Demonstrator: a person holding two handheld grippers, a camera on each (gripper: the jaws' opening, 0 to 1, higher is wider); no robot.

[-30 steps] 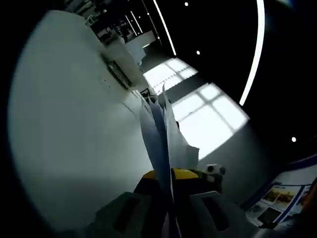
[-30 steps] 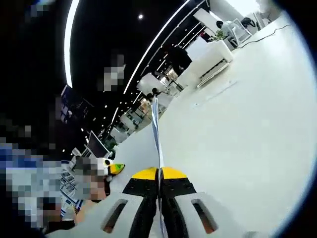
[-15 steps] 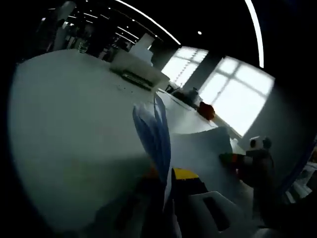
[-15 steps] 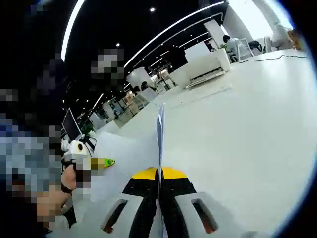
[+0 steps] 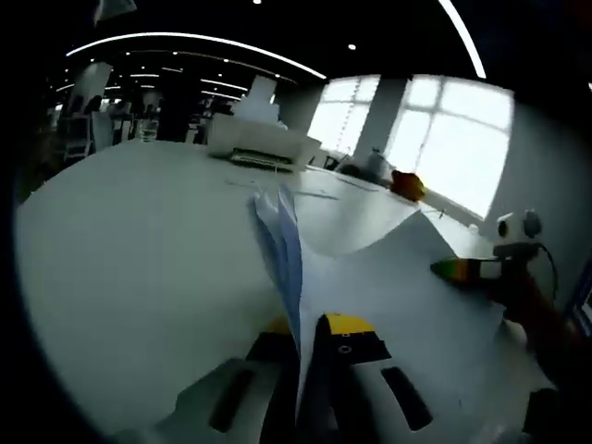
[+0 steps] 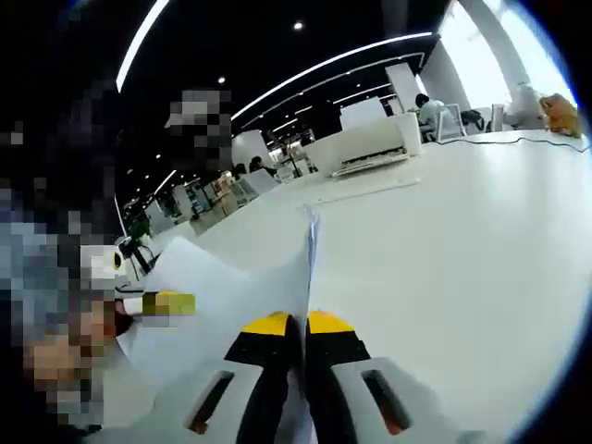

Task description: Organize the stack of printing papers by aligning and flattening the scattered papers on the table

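A white table [image 5: 120, 268] is seen carrying a printer [image 5: 261, 141] toward its far edge. The papers [image 5: 370, 287] are held above the table, fanned at one edge. The left gripper [image 5: 305, 344] is clamped onto one side of the papers, and the right gripper [image 6: 297, 335] is pinched onto the opposite side.

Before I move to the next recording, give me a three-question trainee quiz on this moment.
1. True or false: the left gripper has its jaws clamped on the papers.
2. In the left gripper view, what stands at the far edge of the table? A) white printer B) laptop C) cardboard box
3. Fill in: in the right gripper view, the right gripper holds the sheets edge-on, and the pads at its tips are ____.

Key: 1 true; 2 A, the white printer; 3 yellow.
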